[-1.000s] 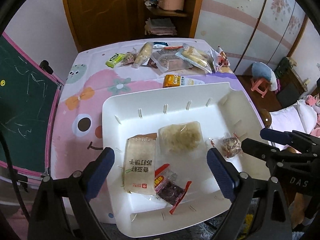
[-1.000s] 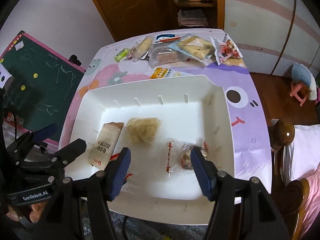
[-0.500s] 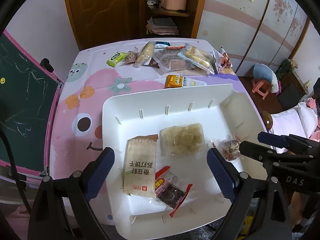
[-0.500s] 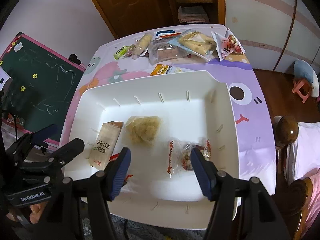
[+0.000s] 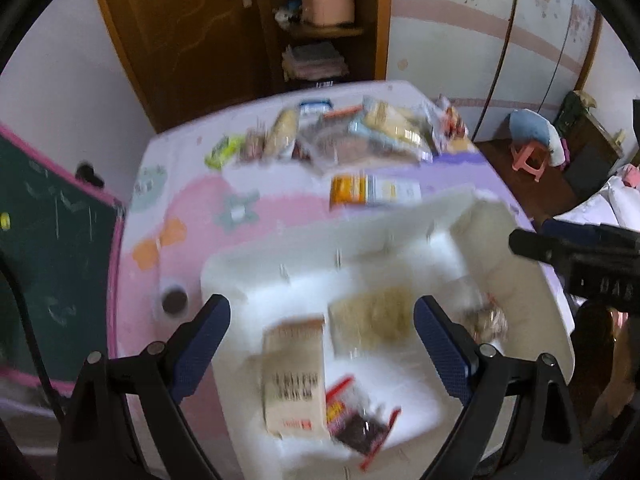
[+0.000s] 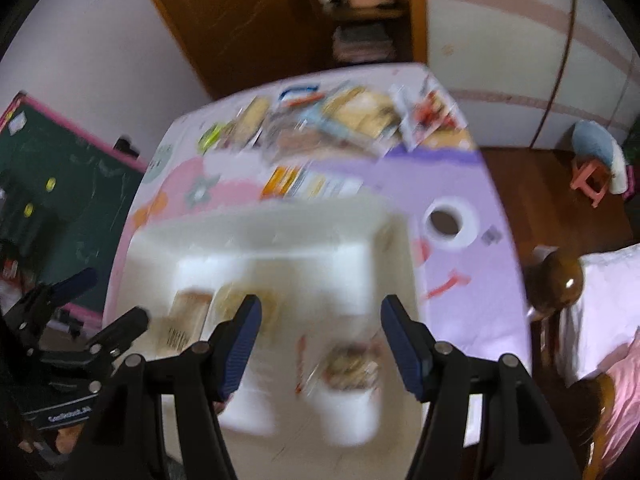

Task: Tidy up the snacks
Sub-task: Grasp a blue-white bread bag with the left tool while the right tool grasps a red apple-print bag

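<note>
A white tray (image 5: pixel 320 248) lies on the cartoon-print table, blurred by motion. In it are a tan cracker packet (image 5: pixel 294 376), a pale clear packet (image 5: pixel 372 320), a dark packet with red edges (image 5: pixel 356 420) and a small wrapped sweet (image 5: pixel 490 320). My left gripper (image 5: pixel 320 308) hangs open and empty above the tray's near left part. My right gripper (image 6: pixel 321 306) is open above the tray (image 6: pixel 260 236), with the wrapped sweet (image 6: pixel 348 364) lying below and untouched. Loose snacks (image 5: pixel 352 136) are heaped at the table's far end, and an orange packet (image 5: pixel 372 190) lies just beyond the tray.
A green chalkboard (image 5: pixel 48 248) leans at the table's left. A brown door and shelf (image 5: pixel 320 40) stand behind the table. A pink stool (image 6: pixel 592 176), a wooden chair knob (image 6: pixel 560 280) and bedding (image 6: pixel 600 300) are on the right. My left gripper (image 6: pixel 108 300) shows at the left of the right wrist view.
Both grippers have swung forward toward the table's far end, so the tray now sits lower and blurred in each view. The jaws of both keep the same width.
</note>
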`<state>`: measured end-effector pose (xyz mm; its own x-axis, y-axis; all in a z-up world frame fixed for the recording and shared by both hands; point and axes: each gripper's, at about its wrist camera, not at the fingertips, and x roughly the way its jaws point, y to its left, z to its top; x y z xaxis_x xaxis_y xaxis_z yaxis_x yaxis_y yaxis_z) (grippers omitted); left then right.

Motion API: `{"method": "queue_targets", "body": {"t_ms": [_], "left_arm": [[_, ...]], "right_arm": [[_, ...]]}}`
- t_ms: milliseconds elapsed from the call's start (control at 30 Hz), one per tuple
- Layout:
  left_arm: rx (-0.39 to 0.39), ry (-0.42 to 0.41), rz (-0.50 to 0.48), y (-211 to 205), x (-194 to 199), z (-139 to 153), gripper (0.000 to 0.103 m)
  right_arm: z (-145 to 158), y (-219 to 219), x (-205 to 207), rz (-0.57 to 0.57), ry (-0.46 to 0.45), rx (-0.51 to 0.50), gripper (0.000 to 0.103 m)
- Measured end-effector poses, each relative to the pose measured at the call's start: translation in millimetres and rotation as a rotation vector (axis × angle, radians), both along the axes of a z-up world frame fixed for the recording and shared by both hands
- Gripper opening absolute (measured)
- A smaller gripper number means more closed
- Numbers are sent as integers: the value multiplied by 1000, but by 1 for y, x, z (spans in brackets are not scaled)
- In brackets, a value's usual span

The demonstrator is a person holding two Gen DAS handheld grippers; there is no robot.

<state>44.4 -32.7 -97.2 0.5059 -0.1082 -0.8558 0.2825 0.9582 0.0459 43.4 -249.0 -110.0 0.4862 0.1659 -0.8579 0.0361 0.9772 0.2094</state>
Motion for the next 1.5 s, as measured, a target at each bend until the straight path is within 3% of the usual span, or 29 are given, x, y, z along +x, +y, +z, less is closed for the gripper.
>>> {"method": "queue_targets", "body": {"t_ms": [200, 333, 467, 667, 733, 867, 1033, 1167, 1267, 1400, 1500], "left_arm": [[5, -86, -74, -30, 60, 51, 93], [62, -142, -125, -61, 109, 80, 93], [98, -149, -144, -91, 164, 98, 92], [92, -162, -140, -124, 231, 108, 89], [96, -139, -144, -136, 254, 96, 89], [125, -44, -154, -162, 299, 45, 89], [143, 53, -151, -179, 326, -19, 89], [140, 122, -152, -189, 334, -59, 89], [143, 160, -151, -196, 338, -84, 89], [108, 210, -154, -200, 345, -105, 89], [92, 243, -171, -204, 346, -118, 89]], "right_arm": [[32, -48, 51, -59, -69, -12, 62], [56, -79, 91, -105, -103, -35, 62], [70, -101, 128, -143, -105, -40, 62], [81, -125, 181, -190, -92, -23, 62], [71, -130, 199, -200, -67, -14, 62], [31, -138, 230, -223, 19, -1, 62], [-40, -149, 252, -247, 139, 84, 62], [-74, -146, 256, -241, 192, 158, 62], [-88, -140, 255, -227, 218, 145, 62], [-94, -142, 247, -226, 220, 202, 62], [-98, -144, 242, -208, 233, 264, 53]]}}
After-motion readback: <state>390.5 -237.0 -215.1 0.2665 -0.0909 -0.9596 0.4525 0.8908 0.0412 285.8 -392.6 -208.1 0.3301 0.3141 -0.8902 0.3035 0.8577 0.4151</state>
